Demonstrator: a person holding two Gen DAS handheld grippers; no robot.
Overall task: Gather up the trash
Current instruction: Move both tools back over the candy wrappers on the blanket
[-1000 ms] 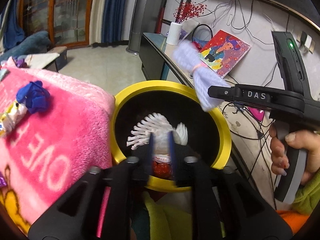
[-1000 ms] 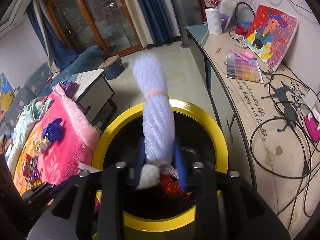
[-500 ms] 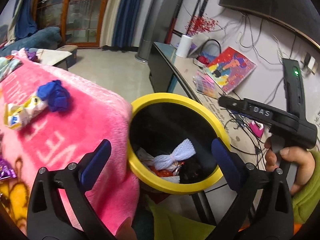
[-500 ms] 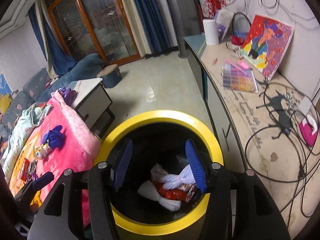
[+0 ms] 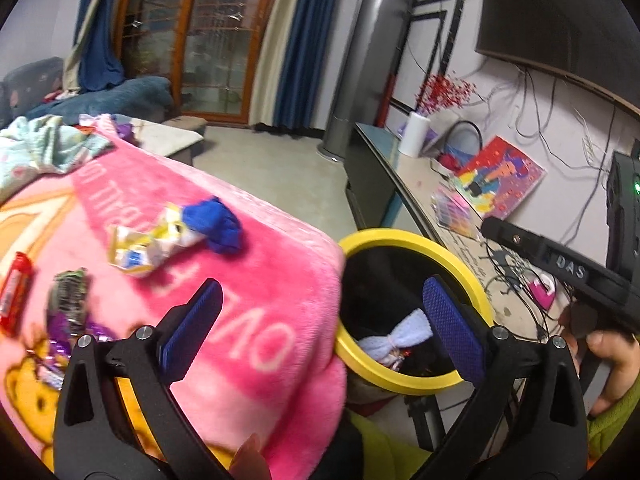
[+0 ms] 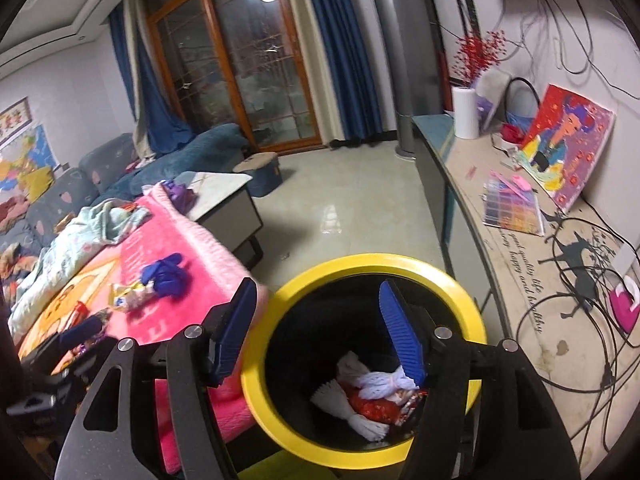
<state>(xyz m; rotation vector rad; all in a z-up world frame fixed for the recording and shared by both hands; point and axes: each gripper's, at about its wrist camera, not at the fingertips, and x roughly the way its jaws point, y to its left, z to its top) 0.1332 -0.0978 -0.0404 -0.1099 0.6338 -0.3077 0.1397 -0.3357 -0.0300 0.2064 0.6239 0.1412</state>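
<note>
Both tongs, left (image 5: 320, 328) and right (image 6: 320, 330), wide and empty; "DAS" on right one.

Left wrist camera peering down along its blue-padded fingers (image 5: 196, 330), close over the pink blanket (image 5: 248, 280), bin (image 5: 404, 236) off to its right, right wrist camera tilted down right above the same yellow-rimmed bin (image 6: 372, 262), both views sharing bin, blanket edge, glass doors (image 6: 256, 80) beyond

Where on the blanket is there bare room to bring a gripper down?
Bare pink between the blue wad and the bin edge, and along the blanket corner. Crowded leftward: yellow wrapper, red wrapper, purple wrappers.
</note>
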